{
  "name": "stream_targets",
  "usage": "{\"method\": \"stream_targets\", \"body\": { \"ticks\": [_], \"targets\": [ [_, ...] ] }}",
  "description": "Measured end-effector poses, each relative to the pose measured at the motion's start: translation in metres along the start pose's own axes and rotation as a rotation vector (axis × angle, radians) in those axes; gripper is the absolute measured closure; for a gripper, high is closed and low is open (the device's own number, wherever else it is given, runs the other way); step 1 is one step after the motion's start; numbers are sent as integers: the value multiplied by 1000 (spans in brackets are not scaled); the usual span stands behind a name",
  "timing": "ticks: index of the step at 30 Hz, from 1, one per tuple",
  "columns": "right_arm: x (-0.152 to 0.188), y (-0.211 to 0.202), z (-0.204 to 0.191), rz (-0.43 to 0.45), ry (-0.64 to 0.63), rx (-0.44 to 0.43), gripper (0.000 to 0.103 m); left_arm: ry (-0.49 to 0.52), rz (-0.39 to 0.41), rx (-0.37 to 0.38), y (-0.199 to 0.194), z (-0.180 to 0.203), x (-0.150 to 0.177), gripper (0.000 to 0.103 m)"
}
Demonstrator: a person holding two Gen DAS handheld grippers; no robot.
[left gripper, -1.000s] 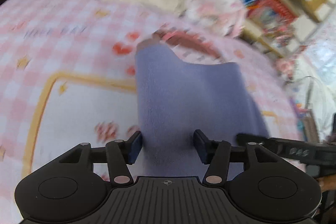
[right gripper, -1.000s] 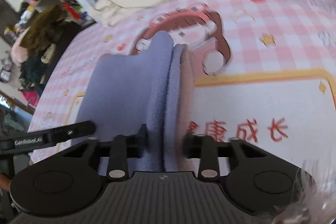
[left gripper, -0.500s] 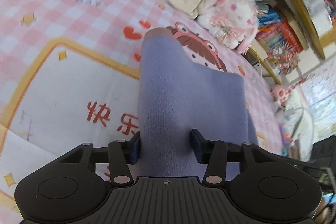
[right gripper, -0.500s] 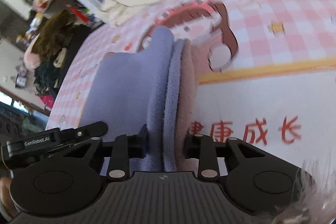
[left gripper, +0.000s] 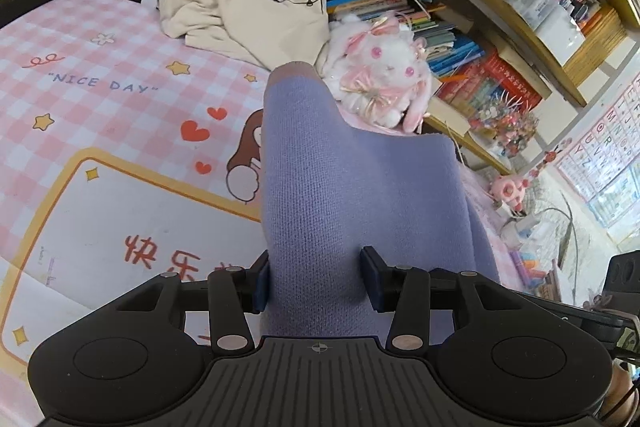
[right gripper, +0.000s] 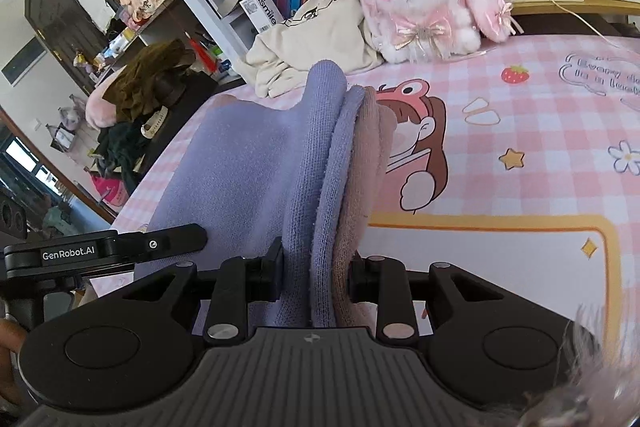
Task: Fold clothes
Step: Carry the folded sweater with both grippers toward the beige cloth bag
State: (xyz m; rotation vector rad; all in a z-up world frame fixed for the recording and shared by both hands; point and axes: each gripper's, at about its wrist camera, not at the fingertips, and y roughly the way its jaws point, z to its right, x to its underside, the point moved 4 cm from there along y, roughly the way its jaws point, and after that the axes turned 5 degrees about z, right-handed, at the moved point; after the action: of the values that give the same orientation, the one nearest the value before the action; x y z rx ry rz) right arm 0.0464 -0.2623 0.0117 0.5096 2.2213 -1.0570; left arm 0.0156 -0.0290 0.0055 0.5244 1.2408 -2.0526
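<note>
Jaws of both grippers, left [left gripper: 314, 281] & right [right gripper: 316, 277], clamp purple garment [left gripper: 352, 187] above bed

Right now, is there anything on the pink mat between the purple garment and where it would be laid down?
Nothing visible does. Both sets of jaws are shut on the purple garment, and the pink checked mat beside it is bare. The cream garment and plush bunny lie at the far edge by the bookshelf.

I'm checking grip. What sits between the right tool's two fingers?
Bunched layers of the purple garment, with a pinkish layer alongside, fill the right tool in the right wrist view.
</note>
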Motion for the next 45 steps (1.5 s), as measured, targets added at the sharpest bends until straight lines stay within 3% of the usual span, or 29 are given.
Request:
{"method": "stream_targets", "body": {
  "ticks": [13,30,45],
  "targets": [
    [-12,-3,-8,32,16,66,77,20,-23,70,11,-3,-18,58],
    [-29,86,-87,85,65,177,77,50,-118,183,31,-103,-98,58],
    [-74,155,-102,66,28,226,77,-10,-138,224,75,-151,-150,59]
  ]
}}
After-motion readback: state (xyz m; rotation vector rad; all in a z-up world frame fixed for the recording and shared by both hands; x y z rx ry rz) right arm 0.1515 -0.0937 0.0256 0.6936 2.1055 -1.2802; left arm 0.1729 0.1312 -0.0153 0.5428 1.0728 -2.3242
